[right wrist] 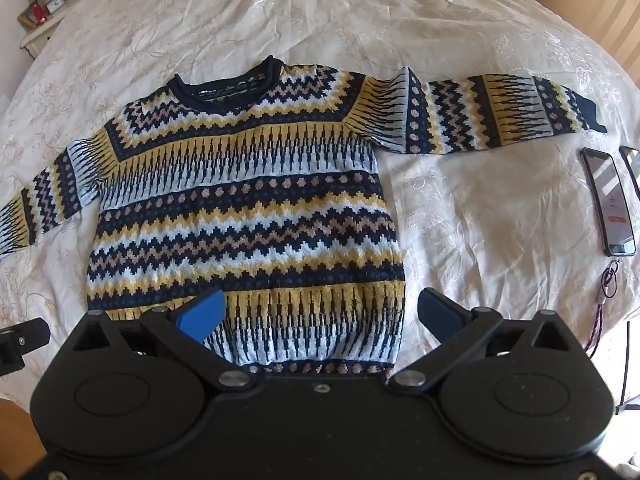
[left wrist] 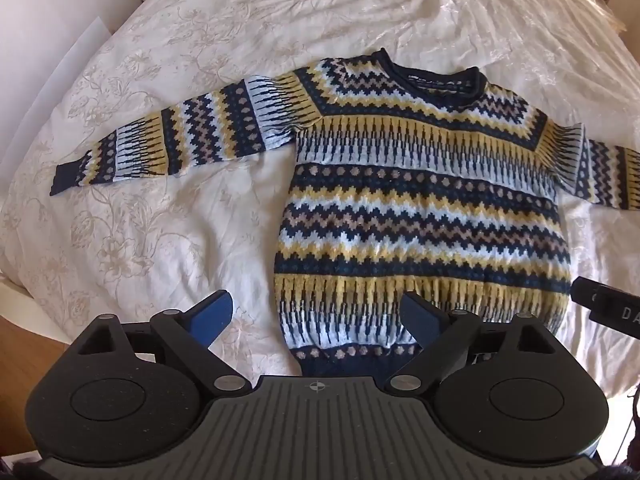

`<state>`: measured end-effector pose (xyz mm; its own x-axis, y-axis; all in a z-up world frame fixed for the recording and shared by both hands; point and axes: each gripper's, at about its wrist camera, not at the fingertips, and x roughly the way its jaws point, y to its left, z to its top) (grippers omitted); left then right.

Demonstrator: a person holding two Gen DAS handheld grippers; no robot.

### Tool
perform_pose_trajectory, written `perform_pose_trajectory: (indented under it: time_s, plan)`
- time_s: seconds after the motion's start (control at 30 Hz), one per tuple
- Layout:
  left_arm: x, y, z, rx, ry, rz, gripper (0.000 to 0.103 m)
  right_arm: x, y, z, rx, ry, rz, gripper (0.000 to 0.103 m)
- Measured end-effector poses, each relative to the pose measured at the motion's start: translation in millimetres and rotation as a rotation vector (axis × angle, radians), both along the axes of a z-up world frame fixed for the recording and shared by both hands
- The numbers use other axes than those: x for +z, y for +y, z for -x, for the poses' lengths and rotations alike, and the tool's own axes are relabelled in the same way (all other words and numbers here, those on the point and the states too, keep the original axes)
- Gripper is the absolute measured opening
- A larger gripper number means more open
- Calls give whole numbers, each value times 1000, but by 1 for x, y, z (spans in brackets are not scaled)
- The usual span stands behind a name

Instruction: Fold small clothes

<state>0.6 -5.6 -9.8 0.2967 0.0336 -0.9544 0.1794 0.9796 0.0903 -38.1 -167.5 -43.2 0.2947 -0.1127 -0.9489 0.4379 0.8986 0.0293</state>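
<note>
**Sweater flat, nothing folded yet**

Nearest me, my left gripper (left wrist: pixel 316 314) stands wide open with nothing in it, held above the sweater's hem at its left corner. My right gripper (right wrist: pixel 320 312) is spread just as wide and also holds nothing, over the hem at the right corner. Neither touches the knit, as far as I can tell.

The sweater (left wrist: pixel 420 208) lies face up and flat on the bed (left wrist: pixel 180 220), hem toward me, collar (right wrist: pixel 224 80) away. Both sleeves stretch straight out: the left sleeve (left wrist: pixel 172 136) to one side, the right sleeve (right wrist: pixel 500 112) to the other, its cuff near a phone (right wrist: pixel 610 200) lying on the cover.

I judge this to be the very start: laid out, no fold made. A sensible next move is bringing a sleeve in across the chest, which calls for reaching out to a cuff, closing on the knit alone without pinching the cover beneath, and lifting enough that it does not drag. On the right I should keep clear of the phone.
</note>
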Motion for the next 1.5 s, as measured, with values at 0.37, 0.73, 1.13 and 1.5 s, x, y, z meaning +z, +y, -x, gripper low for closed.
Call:
perform_pose_trajectory:
  time_s: [0.37,0.73,1.13,1.5]
  plan:
    - [-3,-9,1,-19,0,-25,91,-1,1,-4,-2,-2,-10,102]
    - [-4,-15,3,-13,10,-35,91,-4,-4,-6,8,8,-20,102]
    - [-7,-22,7,2,17,-41,91,-6,-9,-7,26,20,-27,102]
    - [-8,-30,12,22,25,-59,91,-9,-18,-5,58,34,-46,102]
